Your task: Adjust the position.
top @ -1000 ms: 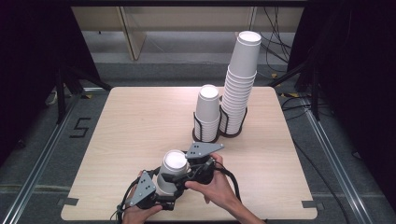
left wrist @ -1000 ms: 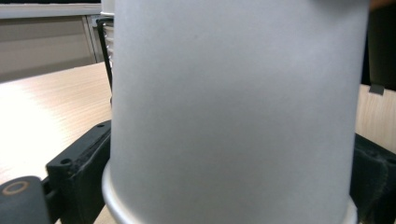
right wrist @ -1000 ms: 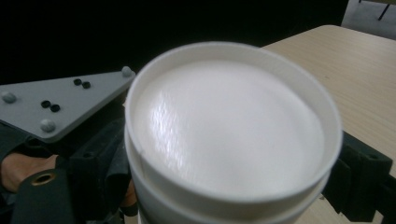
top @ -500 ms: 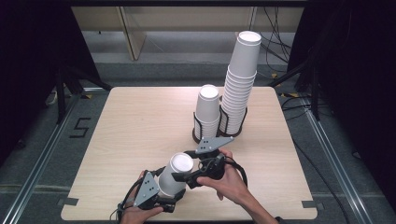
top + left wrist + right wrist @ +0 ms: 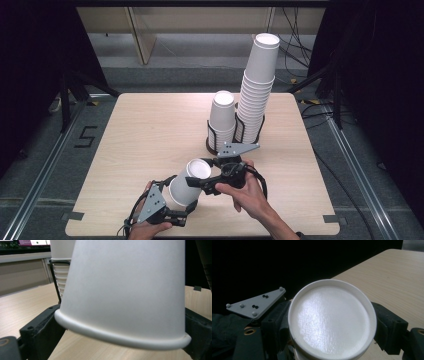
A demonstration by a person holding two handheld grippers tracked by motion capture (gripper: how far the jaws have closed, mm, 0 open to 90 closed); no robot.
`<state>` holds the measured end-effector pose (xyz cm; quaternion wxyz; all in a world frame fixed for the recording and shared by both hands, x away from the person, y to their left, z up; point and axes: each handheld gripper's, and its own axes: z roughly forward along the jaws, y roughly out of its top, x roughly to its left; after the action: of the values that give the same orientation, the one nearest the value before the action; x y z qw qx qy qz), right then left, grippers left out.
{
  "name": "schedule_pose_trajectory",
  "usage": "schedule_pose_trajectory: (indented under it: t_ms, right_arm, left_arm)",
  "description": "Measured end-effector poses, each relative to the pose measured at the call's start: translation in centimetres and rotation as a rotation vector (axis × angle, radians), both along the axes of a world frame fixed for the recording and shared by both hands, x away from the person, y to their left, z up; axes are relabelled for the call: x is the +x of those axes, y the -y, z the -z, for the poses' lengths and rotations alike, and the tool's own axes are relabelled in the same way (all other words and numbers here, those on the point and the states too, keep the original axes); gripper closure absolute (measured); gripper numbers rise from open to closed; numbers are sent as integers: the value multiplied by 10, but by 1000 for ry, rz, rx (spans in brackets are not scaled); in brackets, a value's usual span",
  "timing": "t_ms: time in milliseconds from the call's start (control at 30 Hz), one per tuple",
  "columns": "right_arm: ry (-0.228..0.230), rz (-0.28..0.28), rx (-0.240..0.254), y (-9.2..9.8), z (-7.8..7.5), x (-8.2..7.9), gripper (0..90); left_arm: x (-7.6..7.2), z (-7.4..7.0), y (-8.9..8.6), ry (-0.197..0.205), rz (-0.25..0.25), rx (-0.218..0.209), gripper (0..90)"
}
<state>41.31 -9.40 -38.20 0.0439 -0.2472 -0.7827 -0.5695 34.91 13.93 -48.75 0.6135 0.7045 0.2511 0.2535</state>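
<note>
A white paper cup stands upside down and tilted, low on the wooden table. My left gripper grasps it at the rolled rim. In the left gripper view the cup sits between the two black jaws of the left gripper, and the rim touches both. These jaws have just been opening a little with the cup still between them. My right gripper comes in from the right and clasps the cup near its flat base. In the right gripper view that base faces the camera, with the right gripper around it.
At the back right of the table, a black wire holder carries a short stack of cups and a tall leaning stack. The left gripper's grey plate lies just beyond the cup. Dark floor and cables surround the table.
The cup's base has leaned to the right and slightly away. The right gripper moved right and a little up with it. The left hand stayed in place.
</note>
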Motion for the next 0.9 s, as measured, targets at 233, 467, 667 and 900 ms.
schedule_pose_trajectory:
  t_ms: [233, 467, 667, 900]
  right_arm:
    - [-42, 4, 19, 3, 6, 4, 250]
    - [-65, 2, 8, 3, 7, 4, 250]
    - [-76, -11, 32, 4, 9, 7, 250]
    - [-114, -13, 33, 4, 12, 8, 252]
  left_arm:
    - [0, 1, 3, 45, 2, -9, 31]
    - [-3, -1, 0, 52, -4, 30, 34]
    - [-3, -1, -1, 81, -3, 39, 33]
    - [-4, 0, 0, 103, -5, 52, 27]
